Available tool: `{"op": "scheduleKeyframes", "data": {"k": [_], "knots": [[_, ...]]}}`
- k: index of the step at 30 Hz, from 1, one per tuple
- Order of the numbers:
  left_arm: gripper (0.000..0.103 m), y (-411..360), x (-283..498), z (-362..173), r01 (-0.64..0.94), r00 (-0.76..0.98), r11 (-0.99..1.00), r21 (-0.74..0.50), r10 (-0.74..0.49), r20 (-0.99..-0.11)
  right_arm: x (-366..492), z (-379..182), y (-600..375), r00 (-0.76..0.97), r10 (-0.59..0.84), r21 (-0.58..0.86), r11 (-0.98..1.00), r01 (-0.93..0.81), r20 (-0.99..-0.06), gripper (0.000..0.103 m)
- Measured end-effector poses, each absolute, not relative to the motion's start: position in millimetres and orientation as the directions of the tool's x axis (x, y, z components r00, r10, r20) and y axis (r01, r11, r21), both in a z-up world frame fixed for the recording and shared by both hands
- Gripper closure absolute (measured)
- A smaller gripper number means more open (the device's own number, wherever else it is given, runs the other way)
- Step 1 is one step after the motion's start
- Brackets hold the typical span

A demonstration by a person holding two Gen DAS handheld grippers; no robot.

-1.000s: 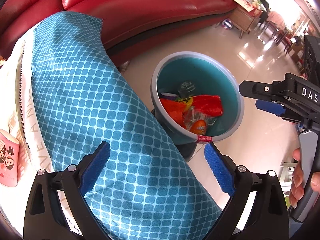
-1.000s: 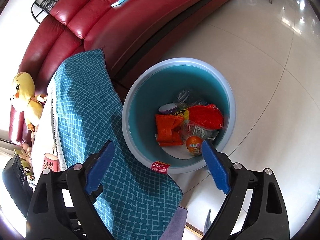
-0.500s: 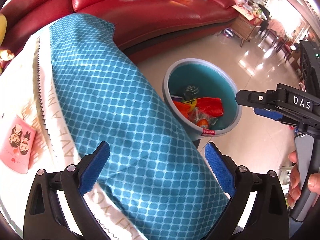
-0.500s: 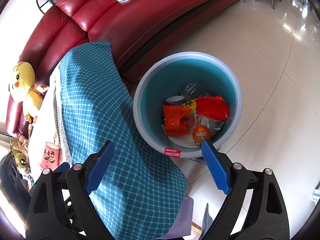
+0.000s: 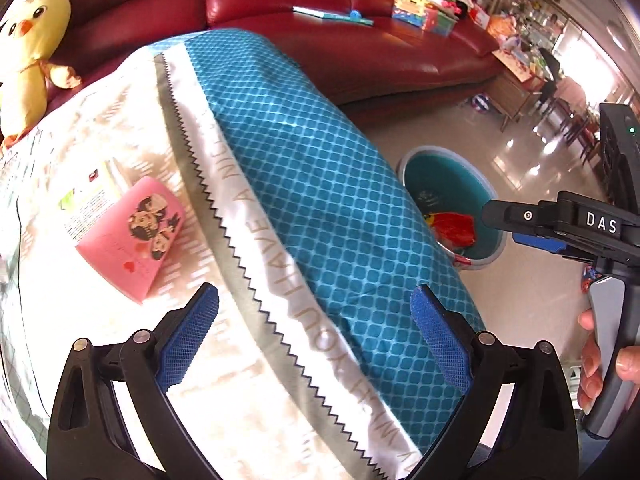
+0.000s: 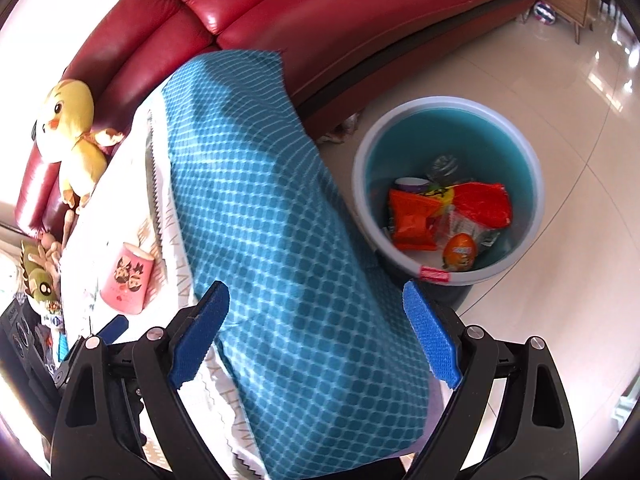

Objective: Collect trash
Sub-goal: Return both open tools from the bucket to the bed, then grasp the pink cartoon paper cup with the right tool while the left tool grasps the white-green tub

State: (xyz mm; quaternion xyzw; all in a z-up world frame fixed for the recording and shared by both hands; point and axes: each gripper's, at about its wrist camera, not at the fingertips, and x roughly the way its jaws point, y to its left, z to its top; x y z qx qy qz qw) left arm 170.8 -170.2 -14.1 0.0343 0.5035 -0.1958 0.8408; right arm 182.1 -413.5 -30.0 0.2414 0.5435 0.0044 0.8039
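A flattened pink paper cup (image 5: 130, 238) with cartoon figures lies on the white tablecloth (image 5: 80, 320), left of the blue checked cloth (image 5: 328, 208); it also shows in the right wrist view (image 6: 127, 278). A teal bin (image 6: 444, 276) on the floor holds red and orange wrappers (image 6: 482, 204) and an orange egg (image 6: 460, 250); it also shows in the left wrist view (image 5: 448, 176). My left gripper (image 5: 314, 334) is open and empty above the table, right of the cup. My right gripper (image 6: 316, 334) is open and empty over the cloth's edge, left of the bin.
A red leather sofa (image 5: 360, 52) curves behind the table, with a book (image 5: 332, 16) and toy boxes (image 5: 424, 8) on it. A yellow plush chick (image 6: 72, 128) sits at the sofa's left end. Shiny tiled floor (image 6: 560, 80) surrounds the bin.
Both grippers have swung left, away from the bin and toward the table. The pink cup now lies nearer the left gripper. Both stay open and empty.
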Motion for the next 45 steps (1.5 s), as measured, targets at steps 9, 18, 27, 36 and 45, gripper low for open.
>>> {"op": "scheduleKeyframes", "data": {"k": [9,18,27,36,45], "knots": [[0.006,-74.4,171.2,-12.7,0.254,0.457,0.954,-0.161,-0.265,-0.849,200.9,-21.7,-329.8,0.361,0.283,0.357,0.921,0.158,-0.888,0.018],[0.005,27.2,175.8,-26.2,0.120,0.477,0.981,-0.154,-0.193,-0.857,229.2,-30.6,-234.7,0.270,0.340,0.370,0.926,0.069,-0.901,0.018],[0.005,72.8,186.1,-41.5,0.073,0.462,0.982,-0.175,-0.188,-0.866,268.1,-38.5,-181.1,0.249,0.340,0.374,0.921,0.104,-0.907,0.018],[0.005,81.9,202.0,-50.4,0.077,0.450,0.981,-0.177,-0.193,-0.872,287.2,-55.4,-145.0,0.196,0.378,0.401,0.911,0.095,-0.905,0.018],[0.005,86.8,213.9,-55.2,0.080,0.436,0.982,-0.170,-0.188,-0.880,286.2,-40.8,-132.3,0.257,0.372,0.379,0.925,-0.024,-0.892,0.046]]}}
